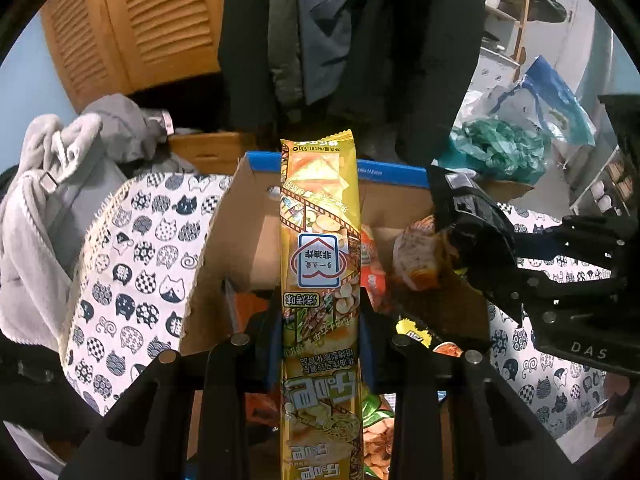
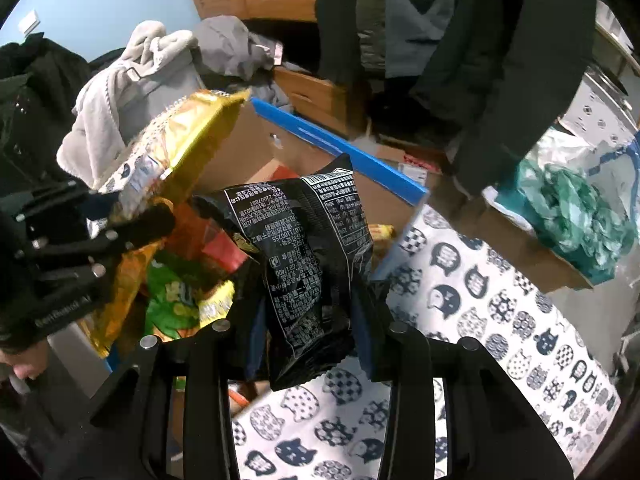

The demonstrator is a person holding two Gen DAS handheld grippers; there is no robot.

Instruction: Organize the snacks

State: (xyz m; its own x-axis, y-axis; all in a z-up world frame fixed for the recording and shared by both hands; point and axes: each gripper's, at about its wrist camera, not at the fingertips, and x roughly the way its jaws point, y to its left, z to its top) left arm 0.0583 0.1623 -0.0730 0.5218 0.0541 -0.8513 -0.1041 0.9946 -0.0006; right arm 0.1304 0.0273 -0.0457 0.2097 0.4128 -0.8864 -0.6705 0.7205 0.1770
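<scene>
Yellow snack pack (image 1: 320,264) — clamped, left tool (image 1: 320,344) | black packet (image 2: 308,264) — clamped, right tool (image 2: 312,344)

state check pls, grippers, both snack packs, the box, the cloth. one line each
left gripper: shut on the yellow snack pack
yellow snack pack: held upright over the cardboard box
right gripper: shut on the black snack pack
black snack pack: held, crumpled, at the box edge
cardboard box: open, other snacks inside
cat-print cloth: spread flat beside the box
</scene>
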